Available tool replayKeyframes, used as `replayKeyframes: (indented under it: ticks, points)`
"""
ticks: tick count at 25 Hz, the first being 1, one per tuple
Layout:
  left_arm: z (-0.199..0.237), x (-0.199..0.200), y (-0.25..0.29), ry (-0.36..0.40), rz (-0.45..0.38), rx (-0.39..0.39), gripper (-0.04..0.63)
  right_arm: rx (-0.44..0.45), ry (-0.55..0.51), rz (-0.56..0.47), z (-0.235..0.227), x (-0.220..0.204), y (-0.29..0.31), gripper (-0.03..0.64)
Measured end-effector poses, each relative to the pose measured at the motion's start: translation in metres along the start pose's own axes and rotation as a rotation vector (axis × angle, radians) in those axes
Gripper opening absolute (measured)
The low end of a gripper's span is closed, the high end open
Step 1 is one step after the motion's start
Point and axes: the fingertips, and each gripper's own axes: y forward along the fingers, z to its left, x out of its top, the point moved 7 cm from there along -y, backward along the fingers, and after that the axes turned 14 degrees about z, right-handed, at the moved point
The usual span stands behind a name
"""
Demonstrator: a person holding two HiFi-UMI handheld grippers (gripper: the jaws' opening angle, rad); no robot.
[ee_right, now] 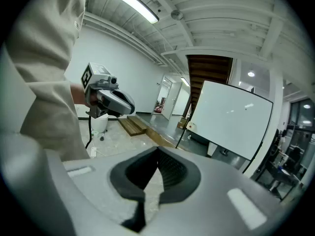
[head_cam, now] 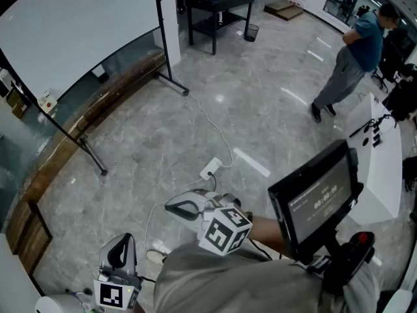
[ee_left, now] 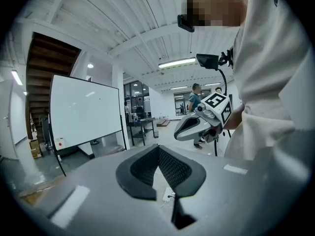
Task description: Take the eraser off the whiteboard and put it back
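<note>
We hold both tools low and nearly level over a glossy floor (head_cam: 247,109) of grey marbled tile. The left gripper (ee_left: 158,149) has its 2 jaws brought together, their ribbed black pads meeting at the tips with nothing between them. The right gripper (ee_right: 157,152) is the same, pads closed on each other and empty. Each has a smooth grey shell and carries a cube with square black-and-white markers. The whiteboard (head_cam: 78,25) stands well ahead of us on a thin black frame with splayed feet. Its flat white face is bare, and in the head view its long edge runs from lower left to upper right. The eraser (head_cam: 45,101) appears to be the small pale block with a red spot at the board's lower left corner, by the frame post and well apart from both grippers. It is too small for us to tell which way its long axis lies. A white power strip (head_cam: 210,169) lies on the tiles in front of us, its thin cable trailing toward the board.
</note>
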Motion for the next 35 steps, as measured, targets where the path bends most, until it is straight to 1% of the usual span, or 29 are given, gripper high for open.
replayKeyframes:
  ticks: [4,6,8,10,12,15,17,20,27,31,35]
  points:
    - [0.003,-0.002,-0.006,0.001,0.003,0.021,0.006,0.009,-0.007,-0.007,0.001,0.003,0.003,0.003]
    - [-0.006,0.001,-0.011,0.003,0.009,0.044,0.006,0.024,-0.011,-0.014,0.004,0.001,-0.004,0.003]
    - [-0.019,0.01,-0.014,0.006,0.036,0.061,0.005,0.035,-0.007,-0.014,0.002,-0.003,-0.021,0.003]
    - [-0.026,0.016,-0.01,-0.001,0.089,0.058,0.006,0.04,0.008,-0.004,-0.009,-0.007,-0.034,0.003]
    - [-0.025,0.013,0.0,-0.016,0.113,0.052,0.006,0.043,0.024,0.007,-0.017,-0.018,-0.031,0.003]
    - [-0.017,0.002,0.01,-0.007,0.098,0.04,0.005,0.055,0.037,0.028,-0.015,-0.029,-0.01,0.003]
    - [-0.014,-0.002,0.011,0.009,0.083,0.033,0.006,0.056,0.034,0.028,-0.015,-0.031,-0.001,0.003]
    - [-0.013,-0.007,0.006,0.003,0.058,0.039,0.006,0.067,0.037,0.019,-0.021,-0.027,0.005,0.003]
    - [0.001,-0.011,-0.014,-0.001,0.039,0.1,0.006,0.096,-0.044,-0.007,-0.017,-0.005,0.009,0.003]
    - [0.004,-0.022,-0.018,-0.036,0.029,0.133,0.006,0.116,-0.054,-0.017,-0.01,-0.004,0.021,0.003]
    - [0.006,-0.016,-0.023,-0.065,0.025,0.161,0.005,0.124,-0.034,-0.045,-0.014,0.008,0.02,0.004]
